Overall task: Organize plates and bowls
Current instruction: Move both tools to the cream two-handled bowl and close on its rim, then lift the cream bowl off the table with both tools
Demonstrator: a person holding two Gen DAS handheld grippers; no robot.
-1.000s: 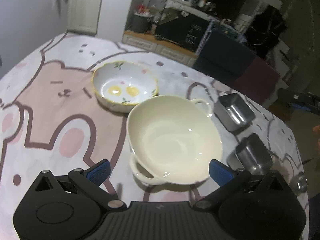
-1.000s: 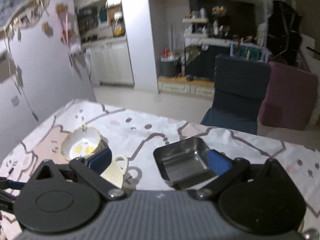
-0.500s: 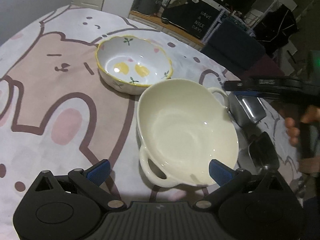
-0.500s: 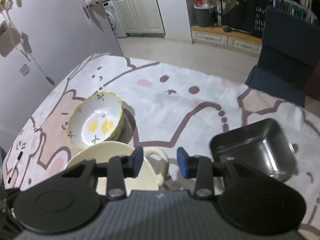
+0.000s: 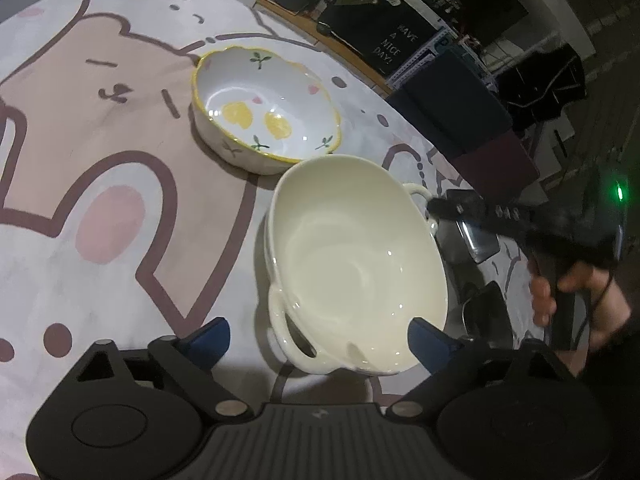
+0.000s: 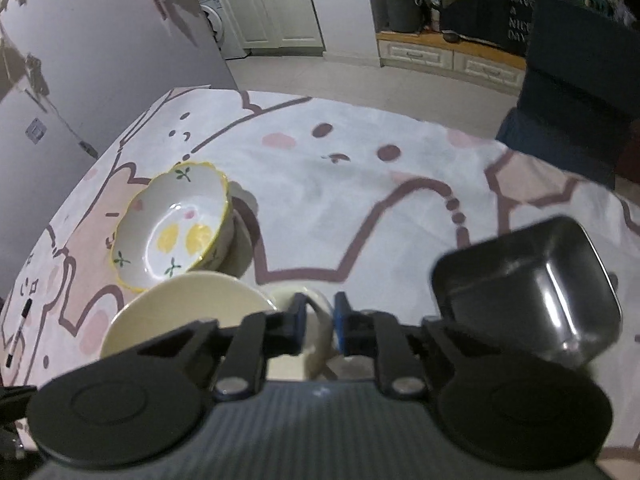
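A cream two-handled bowl (image 5: 356,256) stands on the bear-print tablecloth (image 5: 120,168), touching a floral bowl (image 5: 264,104) with yellow hearts behind it. My left gripper (image 5: 318,338) hovers at the cream bowl's near side. Its jaws are wide and closing, with the near handle (image 5: 292,340) between them, untouched. My right gripper (image 6: 320,318) is at the far handle (image 6: 318,308). Its jaws are closing and the blue pads pinch the handle loop. In the left wrist view the right gripper (image 5: 444,208) reaches in from the right. The cream bowl (image 6: 188,308) and the floral bowl (image 6: 176,228) also show in the right wrist view.
A square steel tray (image 6: 532,292) lies right of the cream bowl, and a second steel tray (image 5: 488,312) lies nearer. A person's hand (image 5: 576,292) holds the right tool. A pen (image 6: 18,332) lies at the table's left edge. A dark chair (image 6: 576,80) stands beyond the table.
My right gripper dropped from above the steel tray to the cream bowl's far handle and its jaws narrowed onto it. My left gripper moved closer to the near handle, with its jaws slightly narrower.
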